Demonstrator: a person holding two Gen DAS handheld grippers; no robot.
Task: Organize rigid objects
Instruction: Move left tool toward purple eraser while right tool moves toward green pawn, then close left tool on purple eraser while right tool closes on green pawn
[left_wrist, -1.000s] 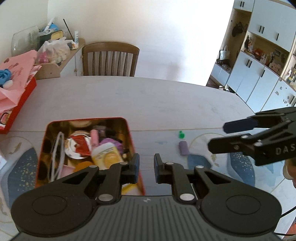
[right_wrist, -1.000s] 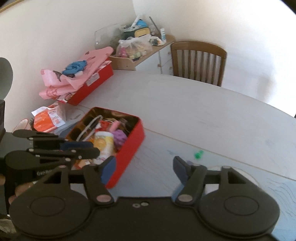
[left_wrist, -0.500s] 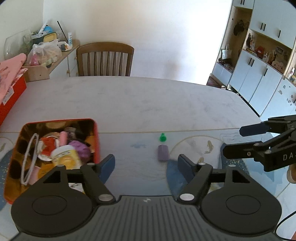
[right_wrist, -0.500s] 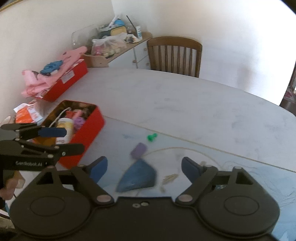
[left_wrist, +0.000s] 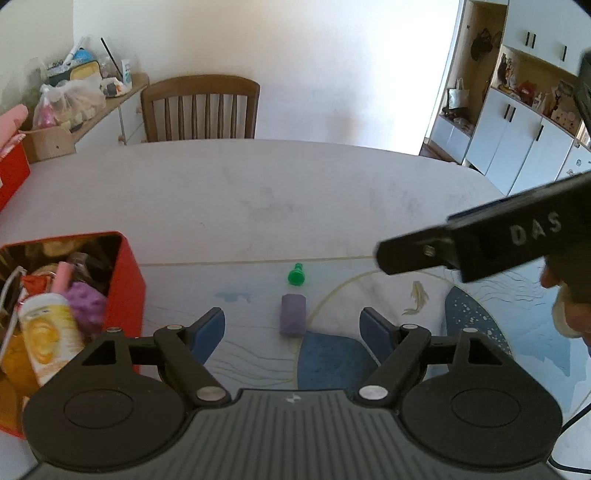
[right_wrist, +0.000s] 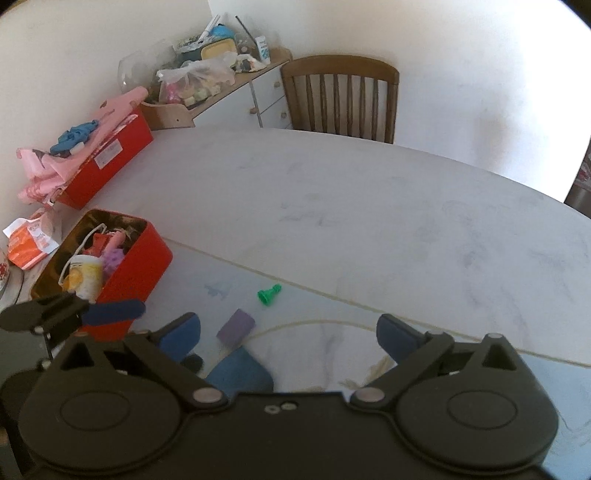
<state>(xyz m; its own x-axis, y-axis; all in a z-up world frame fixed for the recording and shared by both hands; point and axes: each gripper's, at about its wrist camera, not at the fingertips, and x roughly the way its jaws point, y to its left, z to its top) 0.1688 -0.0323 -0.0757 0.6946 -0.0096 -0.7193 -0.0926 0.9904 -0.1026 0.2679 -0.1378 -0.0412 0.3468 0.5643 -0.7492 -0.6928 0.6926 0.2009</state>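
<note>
Purple block (left_wrist: 293, 314): lies flat at your left gripper's (left_wrist: 292, 332) 12 o'clock, long axis running 12–6.
Green piece (left_wrist: 296, 275): tipped over just beyond the block, narrow end toward 12.
Red tin (left_wrist: 127, 280): at 9 o'clock, wall edge near your left finger.
Room: bare table (left_wrist: 258, 199) from 11 to 2.
Grippers: both yours spread wide, holding nothing; right gripper (right_wrist: 288, 334) also faces the block.

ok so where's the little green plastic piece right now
In the left wrist view the small green plastic piece lies on the table, just beyond the purple block, right of the red tin.
</note>
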